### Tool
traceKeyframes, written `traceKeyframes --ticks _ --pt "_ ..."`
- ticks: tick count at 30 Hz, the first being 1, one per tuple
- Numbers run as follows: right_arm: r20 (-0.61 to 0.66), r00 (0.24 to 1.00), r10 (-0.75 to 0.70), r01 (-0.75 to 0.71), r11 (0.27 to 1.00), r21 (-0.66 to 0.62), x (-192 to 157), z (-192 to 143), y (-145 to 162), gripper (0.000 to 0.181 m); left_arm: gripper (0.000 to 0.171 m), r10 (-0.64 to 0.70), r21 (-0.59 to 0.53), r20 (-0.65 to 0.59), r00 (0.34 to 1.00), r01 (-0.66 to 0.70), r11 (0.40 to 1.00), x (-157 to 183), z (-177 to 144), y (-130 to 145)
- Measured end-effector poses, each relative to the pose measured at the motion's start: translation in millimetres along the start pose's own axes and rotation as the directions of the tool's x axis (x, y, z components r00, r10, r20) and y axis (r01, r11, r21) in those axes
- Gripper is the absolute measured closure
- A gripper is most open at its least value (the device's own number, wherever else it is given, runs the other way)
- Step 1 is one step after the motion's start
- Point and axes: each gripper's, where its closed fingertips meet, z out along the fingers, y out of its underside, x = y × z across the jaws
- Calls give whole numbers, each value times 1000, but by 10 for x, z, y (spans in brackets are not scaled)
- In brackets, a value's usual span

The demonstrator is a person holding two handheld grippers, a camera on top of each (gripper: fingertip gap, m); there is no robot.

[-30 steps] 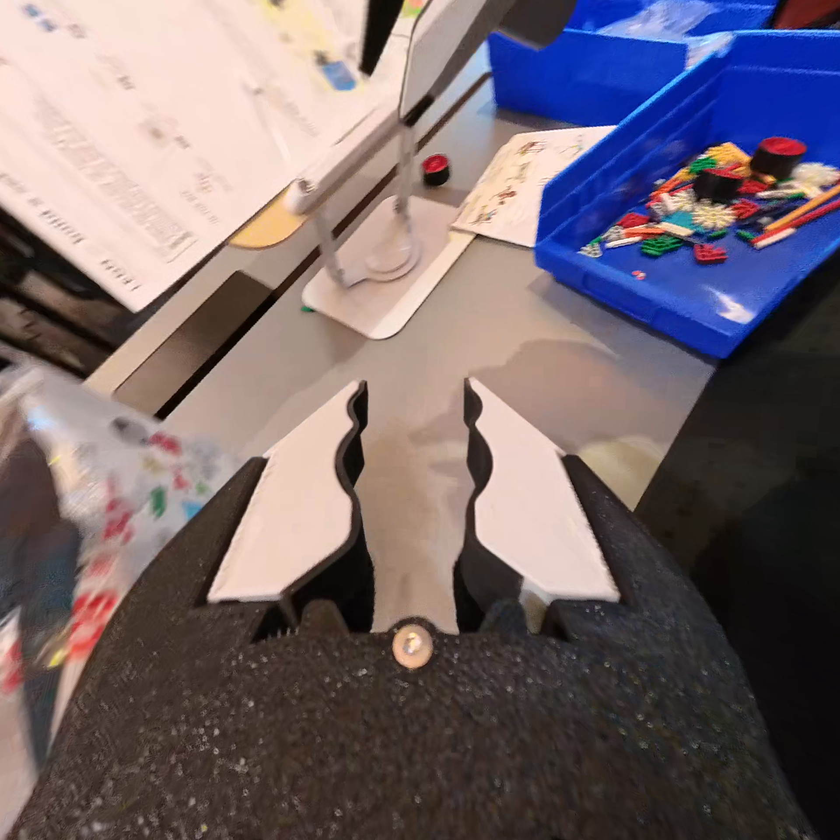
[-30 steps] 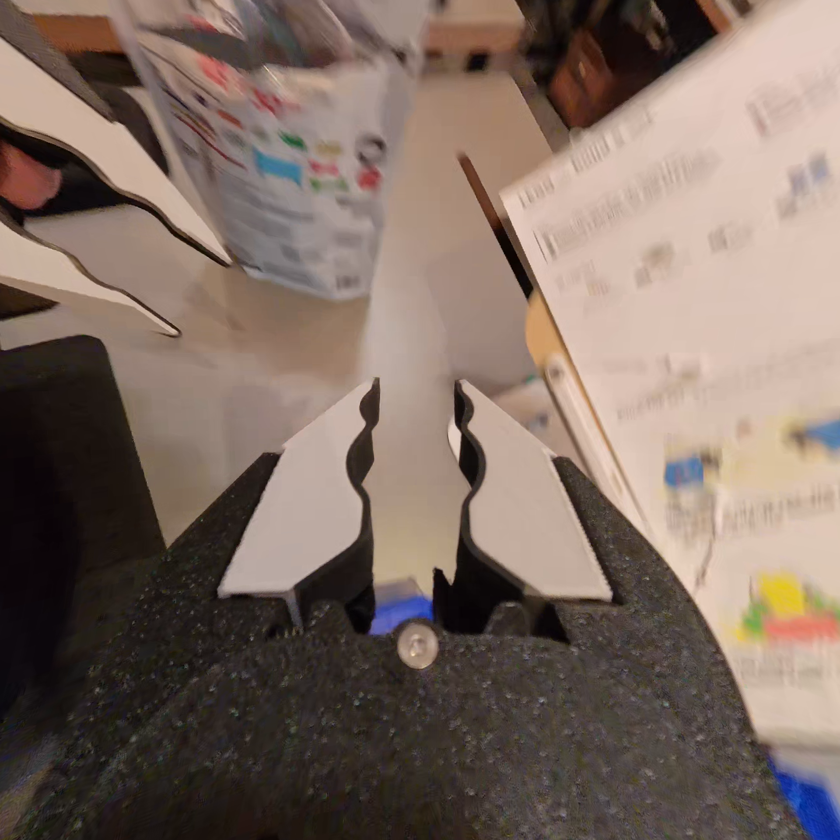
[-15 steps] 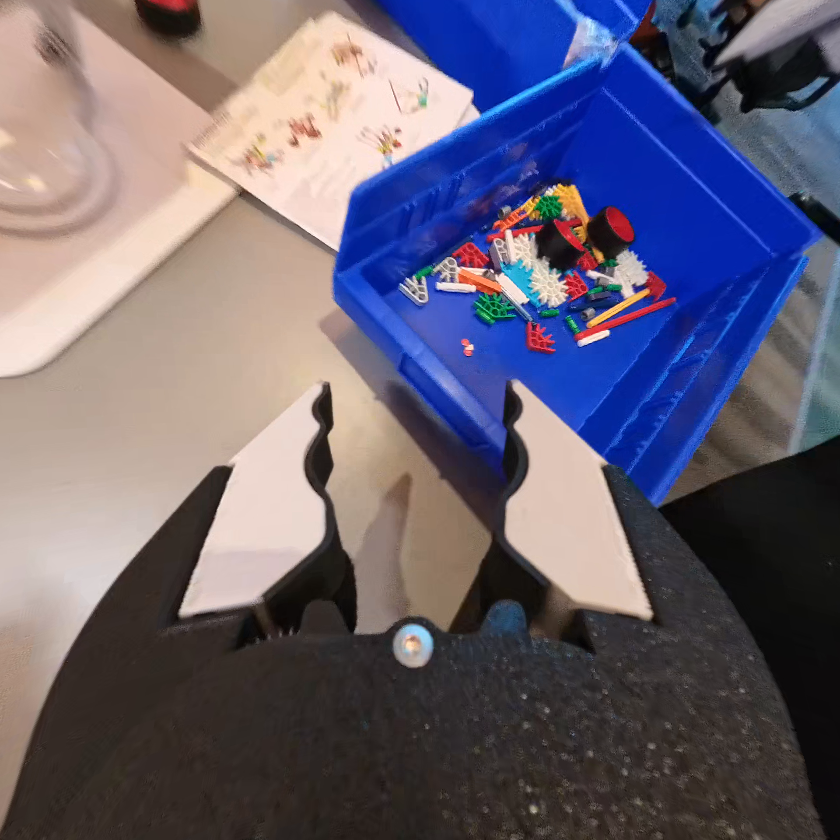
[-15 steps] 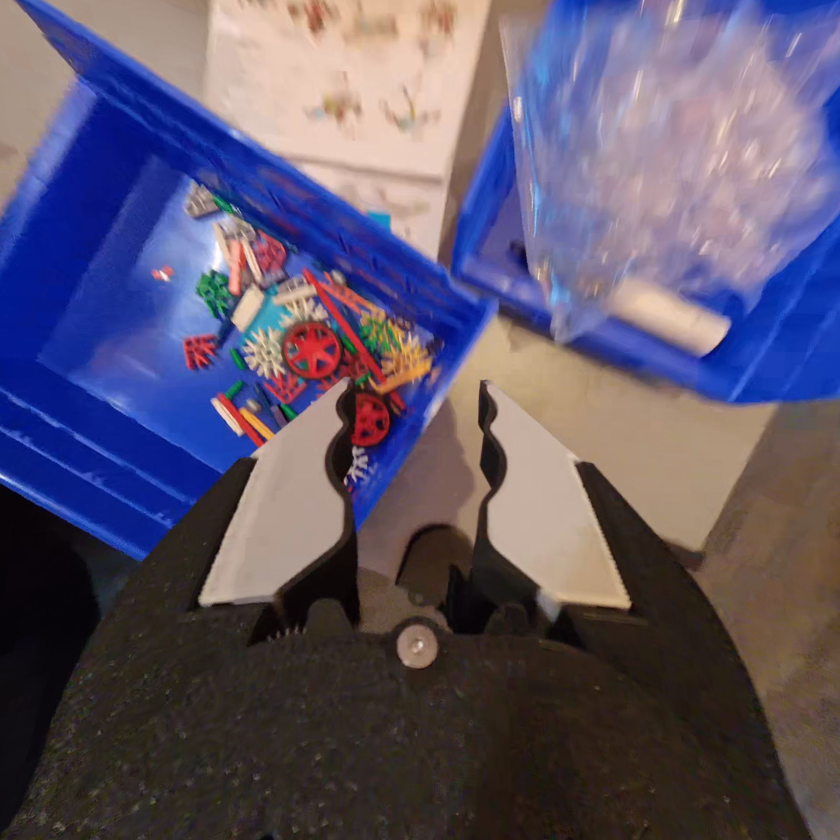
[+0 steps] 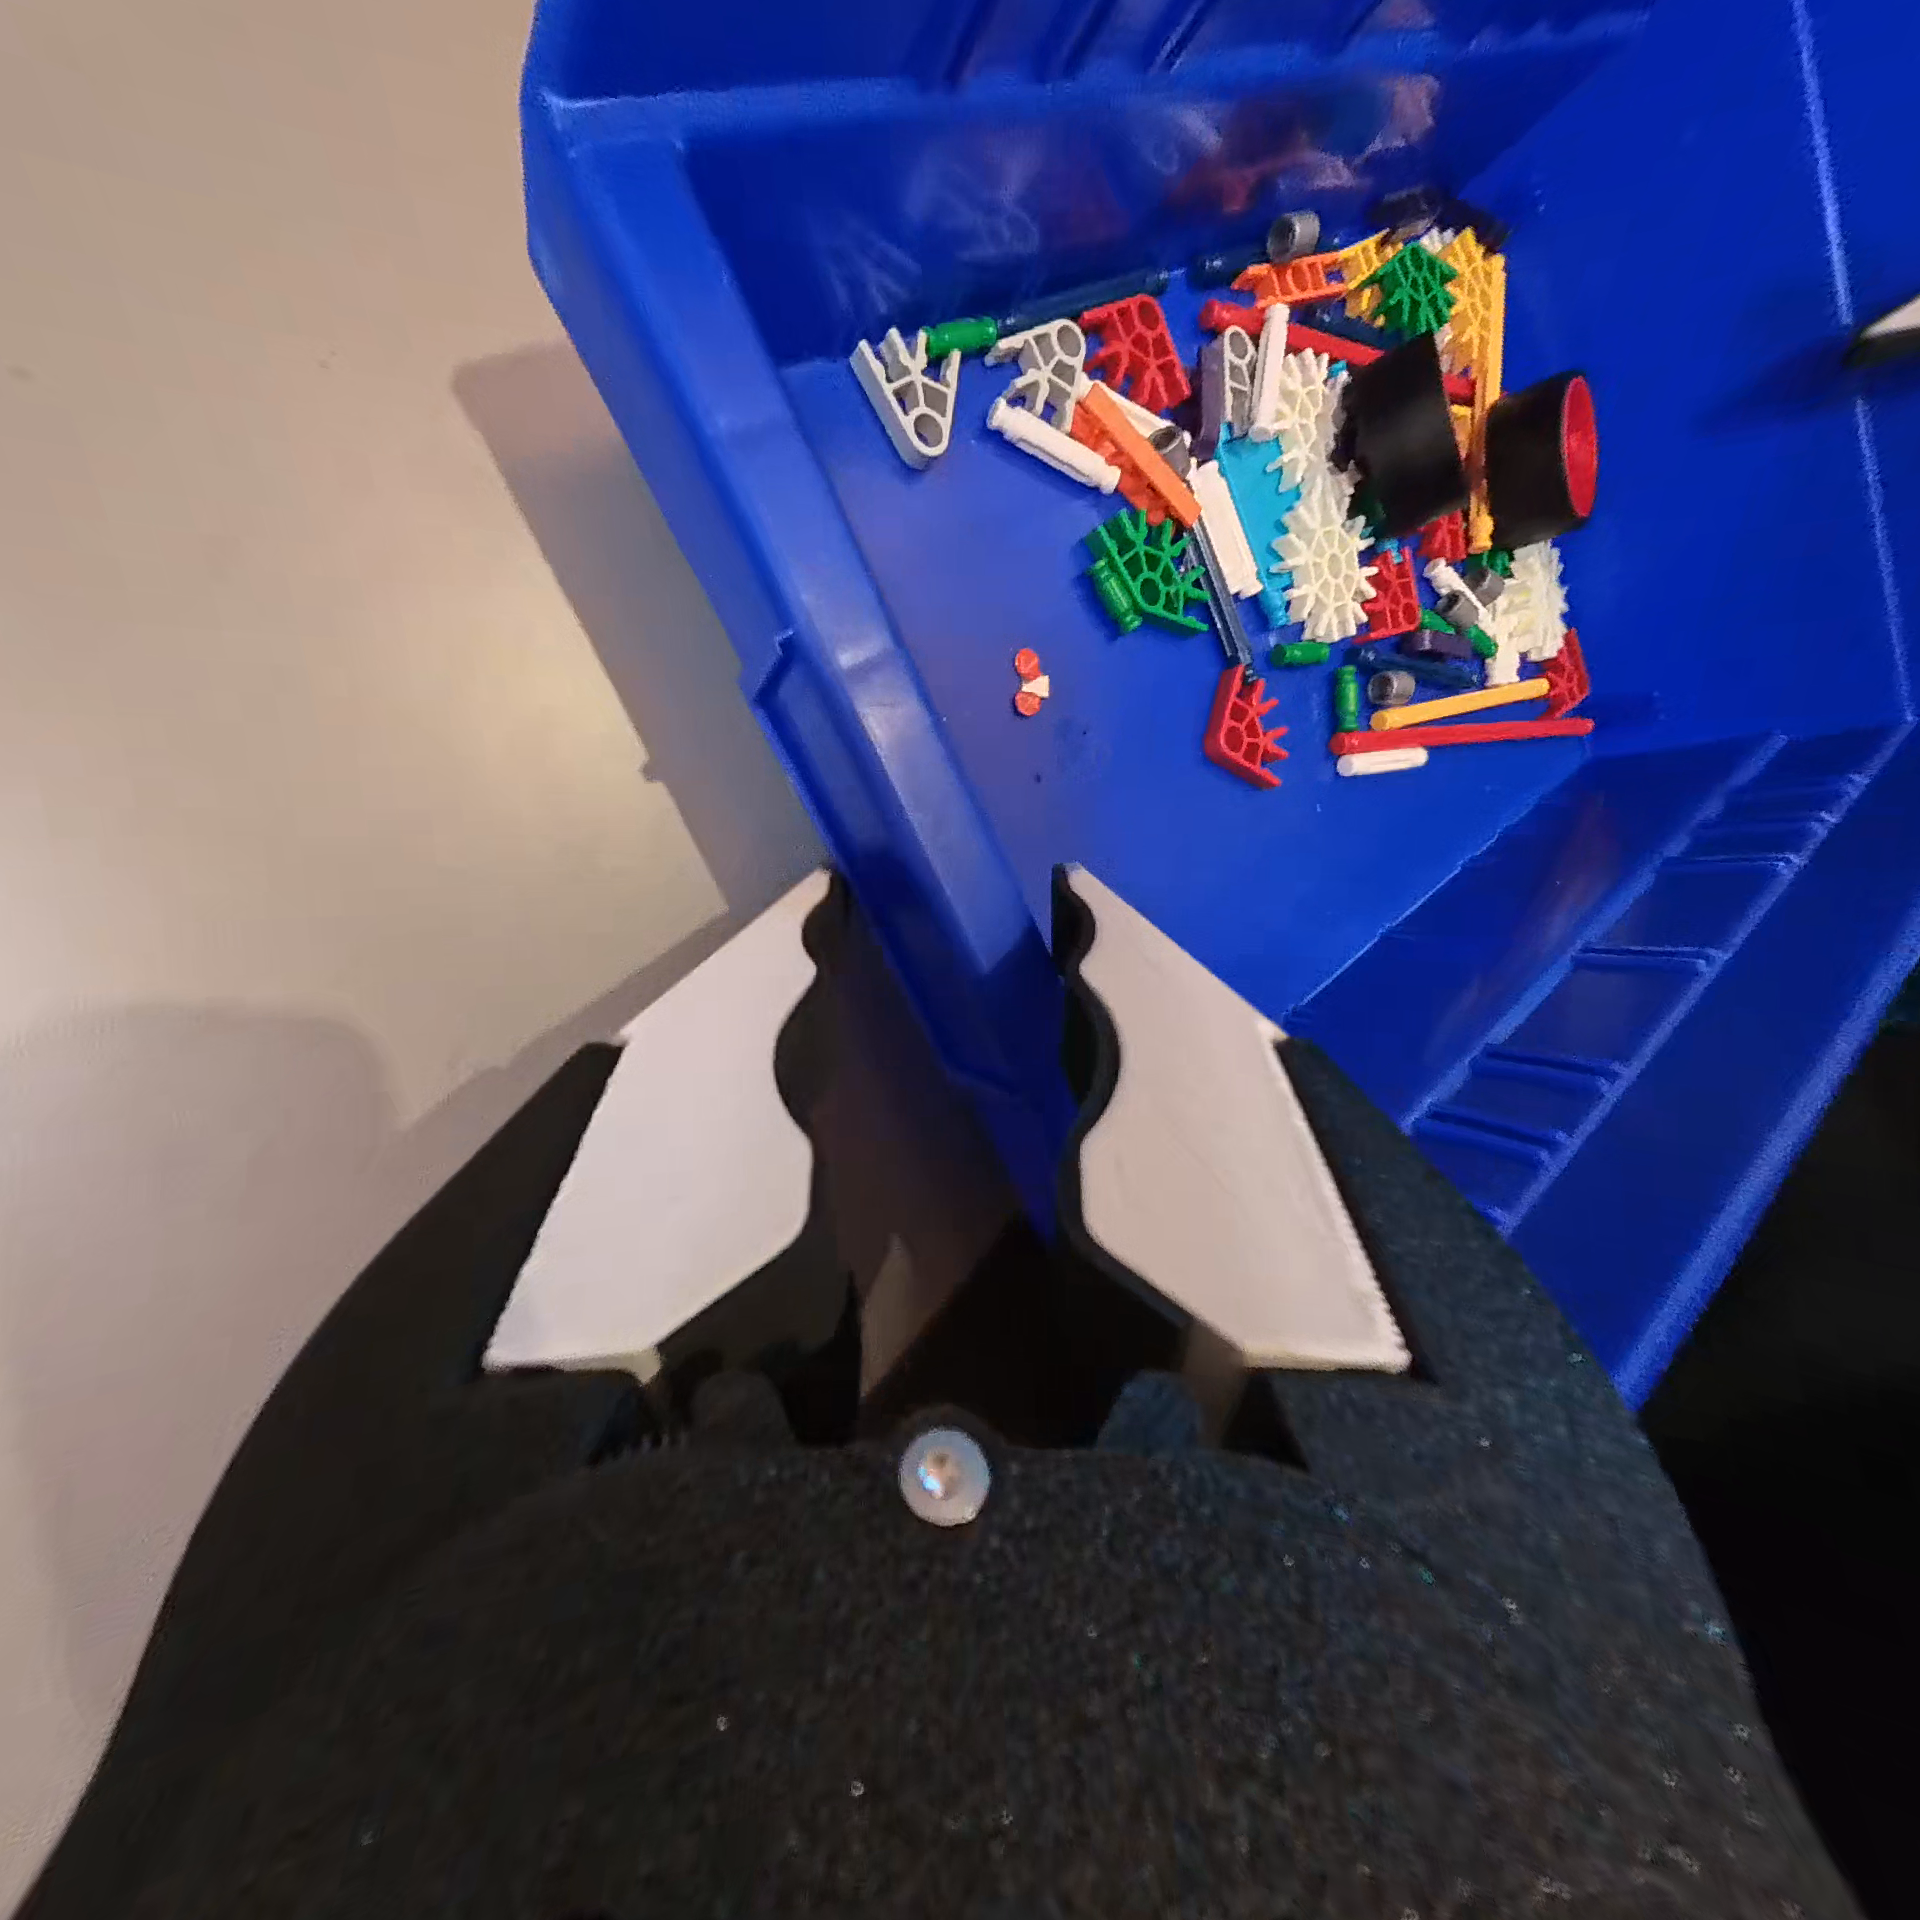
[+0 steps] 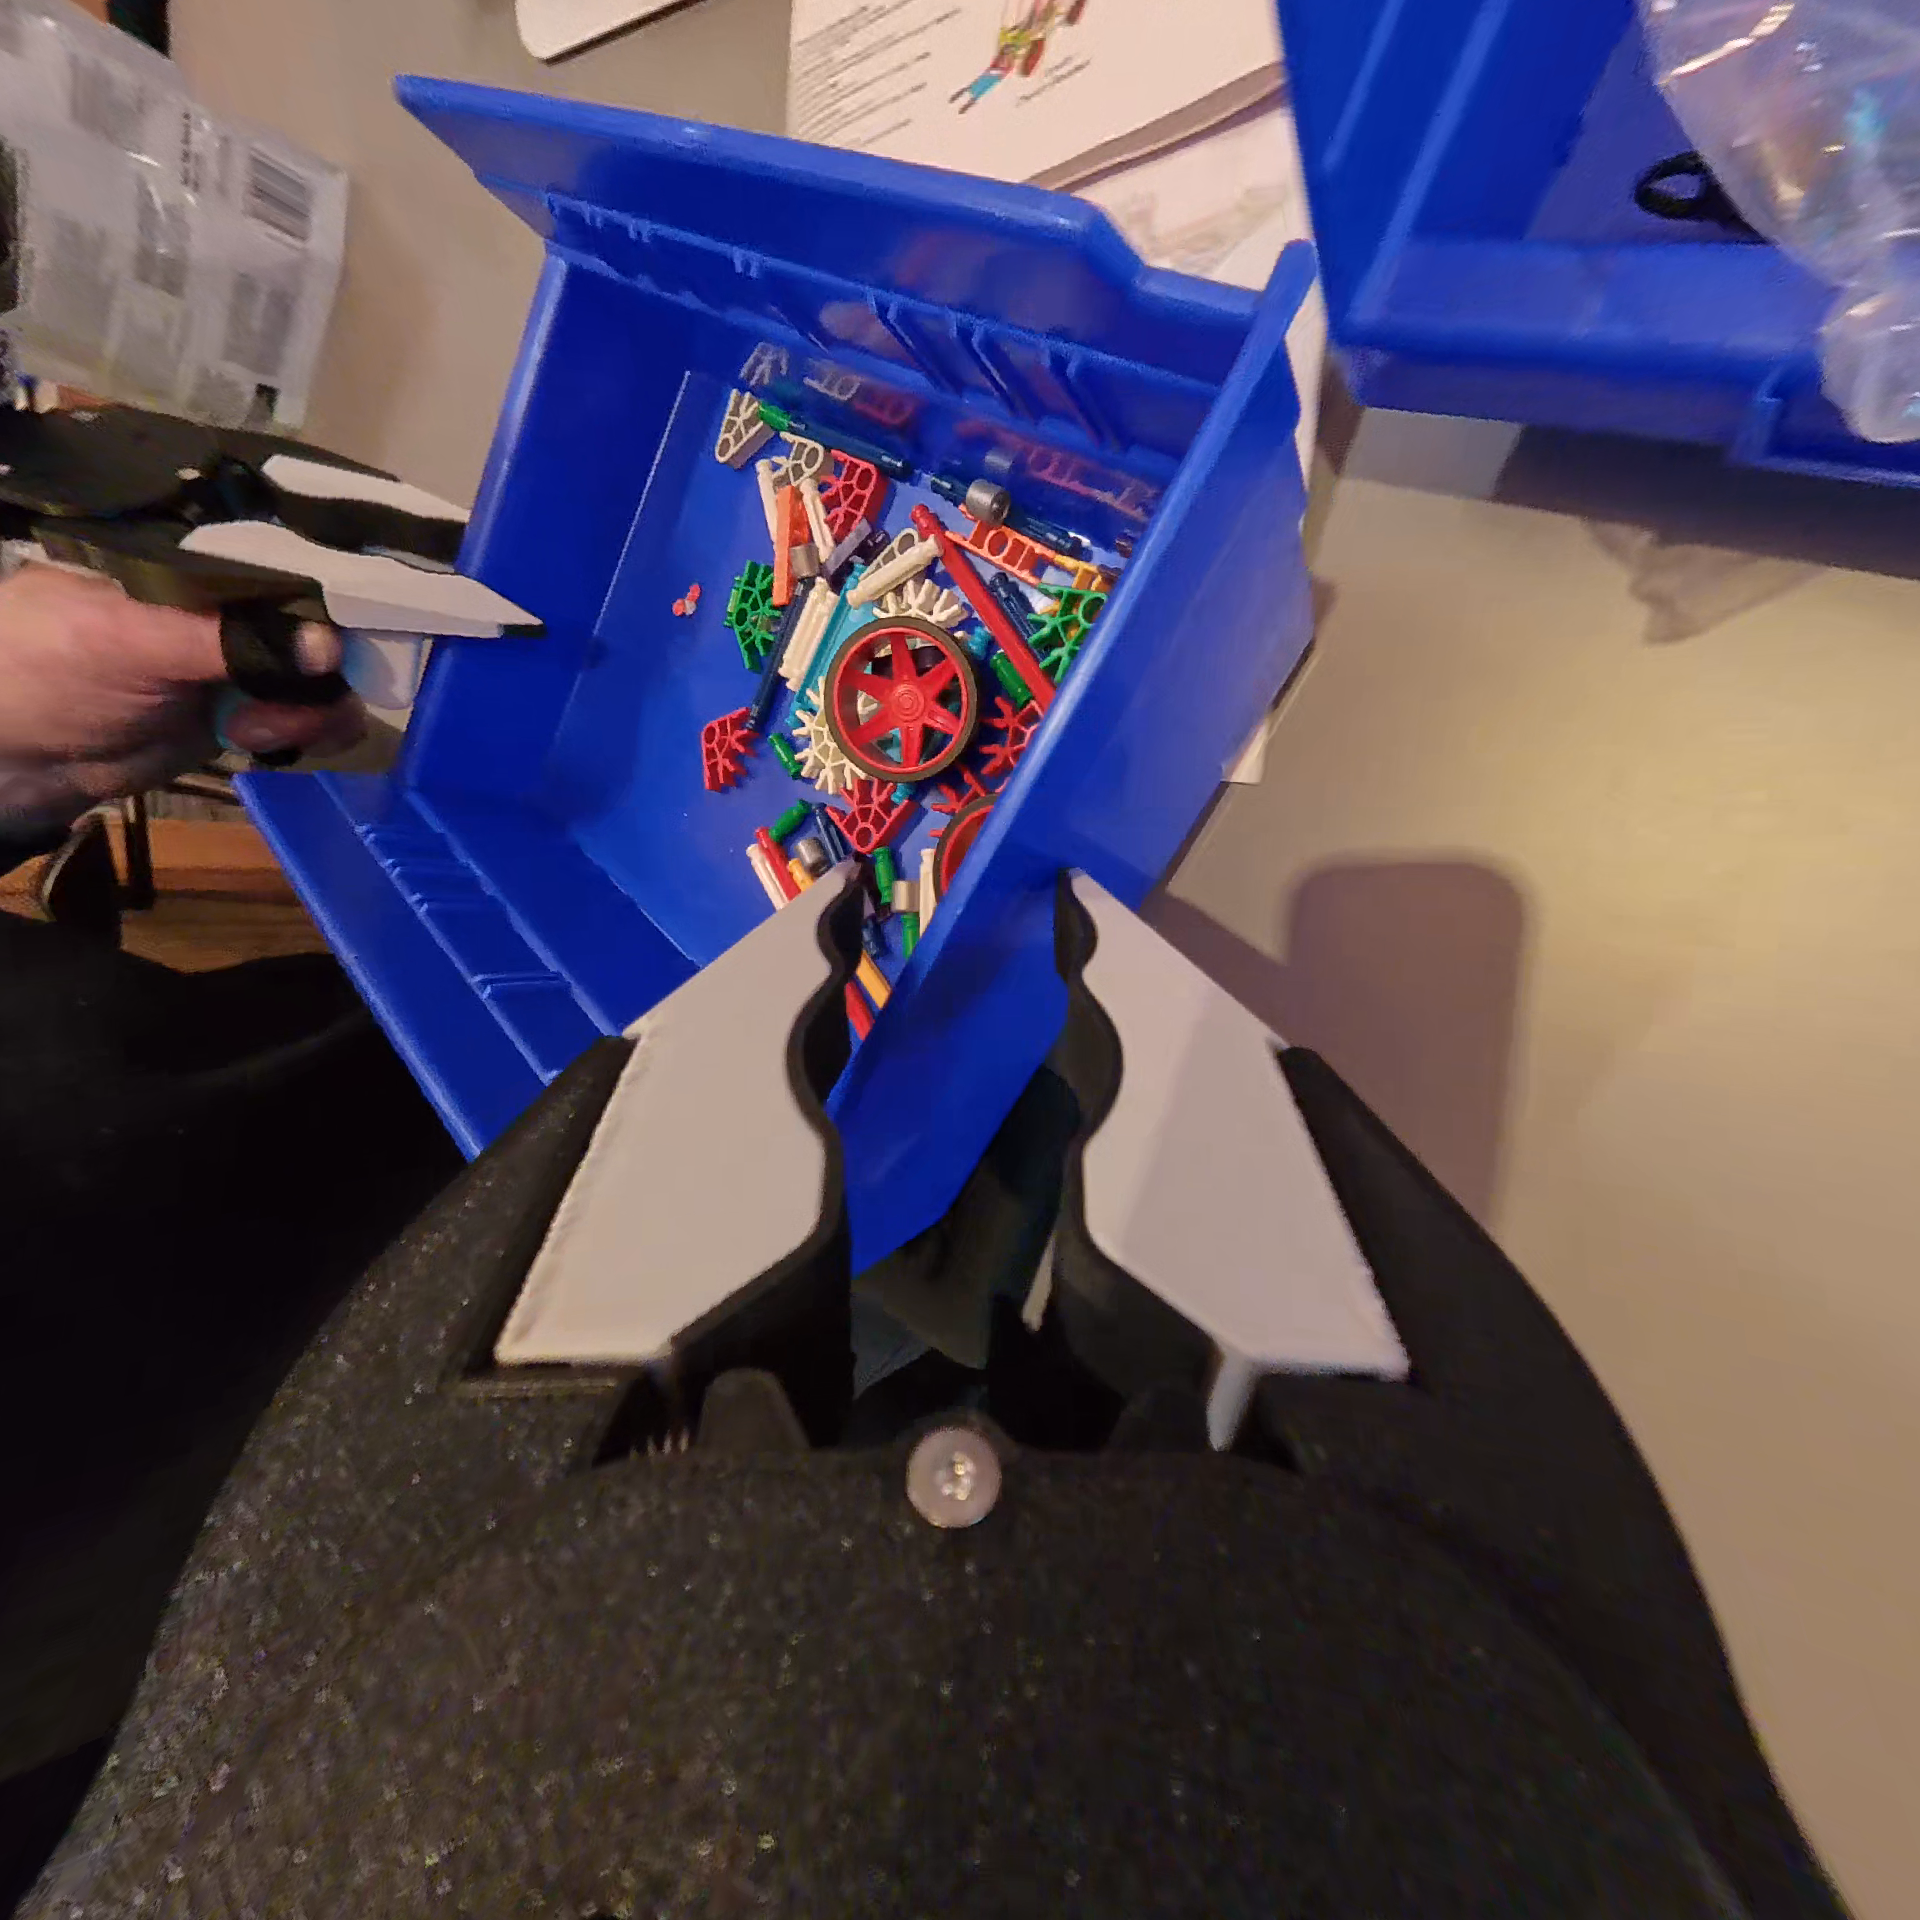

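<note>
A blue plastic bin (image 5: pixel 727 468) stands on a beige table (image 5: pixel 260 623) and holds a pile of small coloured construction pieces (image 5: pixel 1330 478) with two black wheels with red hubs. My left gripper (image 5: pixel 943 883) is shut on the bin's left wall, one finger outside and one inside. My right gripper (image 6: pixel 958 883) is shut on the bin's opposite wall (image 6: pixel 1143 675), over the pieces (image 6: pixel 894 686). The left gripper (image 6: pixel 504 571), held by a hand (image 6: pixel 114 686), also shows in the right wrist view at the bin's far wall.
A second blue bin (image 6: pixel 1558 291) with a clear plastic bag (image 6: pixel 1818 156) stands behind to the right. Printed sheets (image 6: pixel 1018 73) lie beyond the bin. A printed plastic bag (image 6: pixel 156 260) is at the far left. Bare table (image 6: pixel 1610 935) lies to the right. My hands' fingertips stand some 25 cm from each other.
Both grippers swung down to the blue bin, moved onto its opposite walls, and closed on them; a second ago they faced a paper stand and bags.
</note>
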Motion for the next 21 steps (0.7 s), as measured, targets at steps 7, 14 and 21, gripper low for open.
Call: traceKeyframes --ticks 7,14,21 --pt "100 994 -37 41 999 -33 -562 303 119 150 139 -46 -19 59 997 47 999 -359 -417 317" --pt "231 970 -73 84 996 -37 -1421 793 304 144 146 -39 -19 171 984 43 999 -1066 -985 453" --pt "307 941 -143 164 985 -43 -1879 1193 210 142 148 -99 14 274 957 99 995 -1532 -1387 752"
